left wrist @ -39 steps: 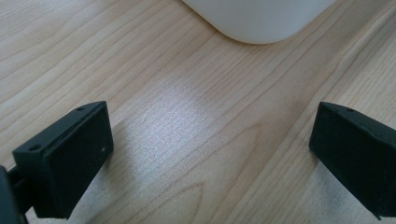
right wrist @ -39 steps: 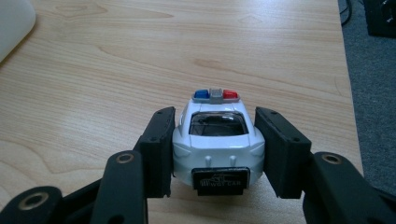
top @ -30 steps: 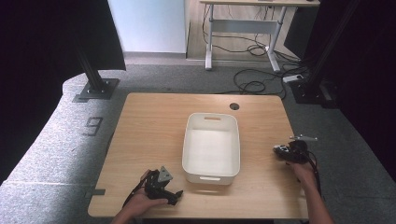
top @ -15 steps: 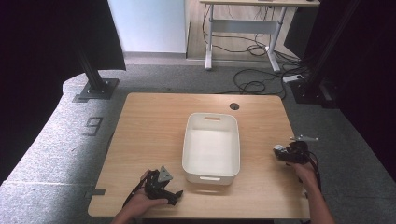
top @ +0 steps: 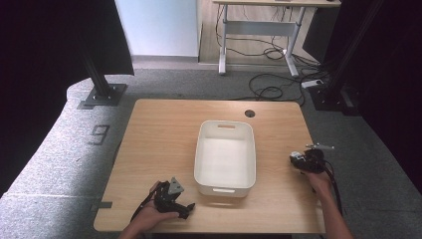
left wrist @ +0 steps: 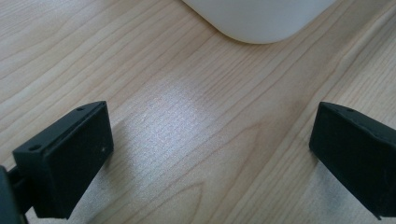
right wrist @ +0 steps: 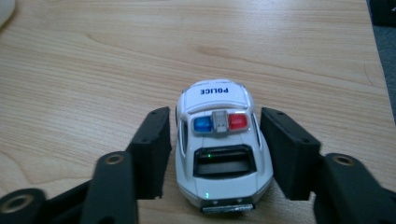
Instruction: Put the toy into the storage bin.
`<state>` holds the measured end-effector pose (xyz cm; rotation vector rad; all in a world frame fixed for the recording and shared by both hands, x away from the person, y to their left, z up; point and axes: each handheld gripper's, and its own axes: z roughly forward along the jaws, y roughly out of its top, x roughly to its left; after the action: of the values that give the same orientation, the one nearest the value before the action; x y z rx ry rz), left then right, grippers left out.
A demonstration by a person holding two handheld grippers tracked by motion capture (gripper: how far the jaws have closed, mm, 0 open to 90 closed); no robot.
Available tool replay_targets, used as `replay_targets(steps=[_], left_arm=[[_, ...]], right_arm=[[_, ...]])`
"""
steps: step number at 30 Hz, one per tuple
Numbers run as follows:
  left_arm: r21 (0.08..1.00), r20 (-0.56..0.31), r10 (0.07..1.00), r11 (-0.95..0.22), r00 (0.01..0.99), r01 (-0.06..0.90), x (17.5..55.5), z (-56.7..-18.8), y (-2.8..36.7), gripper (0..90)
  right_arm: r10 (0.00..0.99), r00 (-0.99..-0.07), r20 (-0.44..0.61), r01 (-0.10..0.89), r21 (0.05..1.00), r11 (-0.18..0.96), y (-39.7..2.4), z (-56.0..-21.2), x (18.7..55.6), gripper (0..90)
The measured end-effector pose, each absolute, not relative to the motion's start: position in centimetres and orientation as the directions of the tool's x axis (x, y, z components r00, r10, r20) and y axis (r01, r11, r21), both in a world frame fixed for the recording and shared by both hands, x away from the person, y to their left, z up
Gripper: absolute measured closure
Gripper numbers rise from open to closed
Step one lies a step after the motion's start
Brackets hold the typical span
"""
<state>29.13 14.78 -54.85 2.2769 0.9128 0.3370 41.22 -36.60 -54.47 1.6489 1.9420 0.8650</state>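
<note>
Clearly, "POLICE" reads on the white toy car (right wrist: pixel 217 140), with blue and red roof lights, sitting on the tabletop (top: pixel 164 134) near its right edge. The right gripper (right wrist: pixel 215 149) fingers have just been closing around it, narrow gaps remaining. Left gripper (left wrist: pixel 210 154) gapes wide over bare wood by the white bin (top: pixel 225 130).

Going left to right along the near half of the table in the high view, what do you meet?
left gripper → white bin → toy police car → right gripper, all on the wooden table.
</note>
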Motion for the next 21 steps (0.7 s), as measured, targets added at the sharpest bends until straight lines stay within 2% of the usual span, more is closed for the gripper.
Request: replay_targets(steps=[10, 21], left_arm=[[0.657, -0.004, 0.69, -0.544, 0.724, 0.522, 29.1, -54.8, 14.8, 0.0], [0.657, -0.004, 0.689, -0.545, 0.725, 0.522, 29.1, -54.8, 14.8, 0.0]], right_arm=[[0.983, -0.176, 0.058, 0.705, 0.705, 0.084, -36.5, -54.2, 41.1, 50.0], [0.972, -0.2, 0.125, 0.667, 0.744, 0.041, -36.7, -52.5, 40.5, 50.1]])
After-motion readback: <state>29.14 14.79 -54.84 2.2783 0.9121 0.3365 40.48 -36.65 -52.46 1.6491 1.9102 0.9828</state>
